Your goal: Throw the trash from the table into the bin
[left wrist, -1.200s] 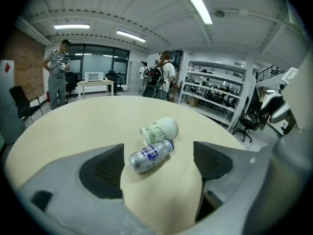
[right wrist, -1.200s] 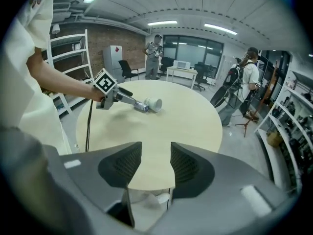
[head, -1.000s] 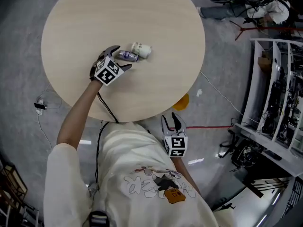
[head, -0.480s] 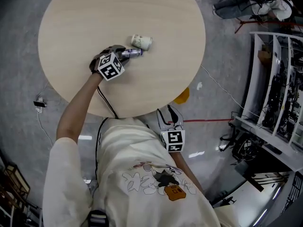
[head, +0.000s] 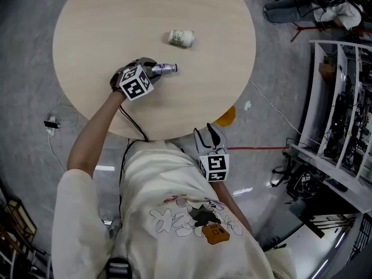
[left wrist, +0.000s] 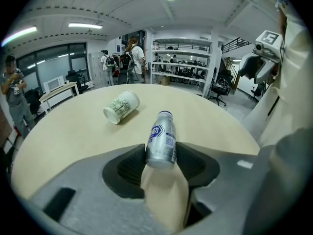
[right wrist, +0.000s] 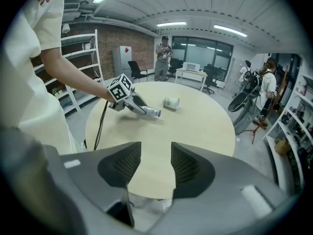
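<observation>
1. Count: two pieces of trash on the round table (head: 116,16), one small silver bottle (head: 165,69) and one paper cup (head: 181,38). Two grippers in view.
2. Left gripper (head: 150,69): I read its jaws as clamped on the bottle's base end, pads pressing both sides. They have just been closing with the bottle between them.
3. Bottle axis: it continues the line of the left gripper, cap end pointing away from the jaws. In the head view that is to the right, across the table.
4. Bottle position: over the table's left half, well in from the near edge. I cannot tell whether it is clear of the surface.
5. Cup: on its side near the table's middle, apart from the bottle and beyond it, long axis roughly left to right in the head view.
6. Right gripper (head: 209,133): jaws partly apart with nothing between them, held off the table's near edge beside my torso.
</observation>
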